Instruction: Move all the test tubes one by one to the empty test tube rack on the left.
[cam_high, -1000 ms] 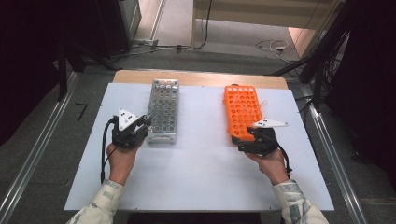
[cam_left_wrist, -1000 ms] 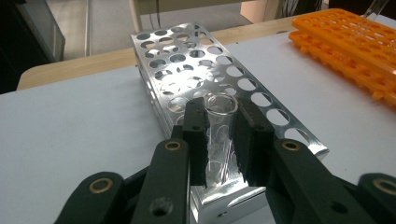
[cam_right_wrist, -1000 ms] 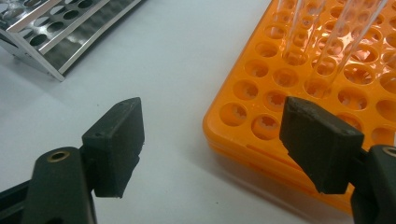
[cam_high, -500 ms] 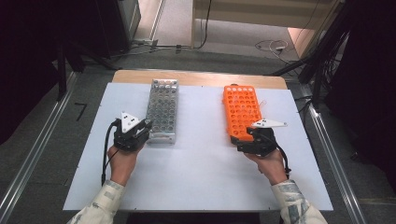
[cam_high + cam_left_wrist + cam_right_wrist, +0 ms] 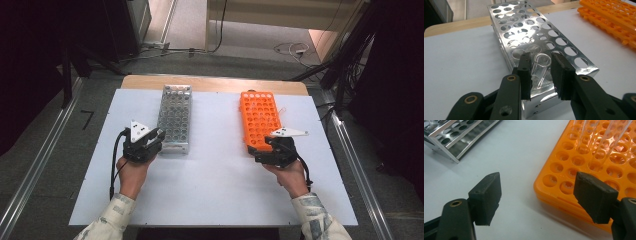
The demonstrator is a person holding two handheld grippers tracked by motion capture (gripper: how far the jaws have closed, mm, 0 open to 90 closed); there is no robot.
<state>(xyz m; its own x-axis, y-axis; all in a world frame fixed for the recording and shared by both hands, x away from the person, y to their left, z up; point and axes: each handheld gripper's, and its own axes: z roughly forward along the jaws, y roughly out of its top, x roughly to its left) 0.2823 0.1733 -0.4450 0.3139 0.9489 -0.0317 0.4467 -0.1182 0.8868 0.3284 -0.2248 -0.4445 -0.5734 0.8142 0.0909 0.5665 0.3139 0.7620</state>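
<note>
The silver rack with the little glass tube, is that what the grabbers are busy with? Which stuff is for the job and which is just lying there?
For the job:
- glass tube, standing in the silver rack, between the left gripper's jaws, which have just been opening
- orange rack with clear tubes
- right gripper, open

Just lying about:
- floor cables

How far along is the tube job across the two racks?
Done: one clear tube stands in a near-end hole of the metal rack. In hand: the left gripper has just been opening its fingers, with that tube between them, apparently released. Left: at least two tubes stand in the orange rack, beside the open right gripper; they probably go next.
</note>
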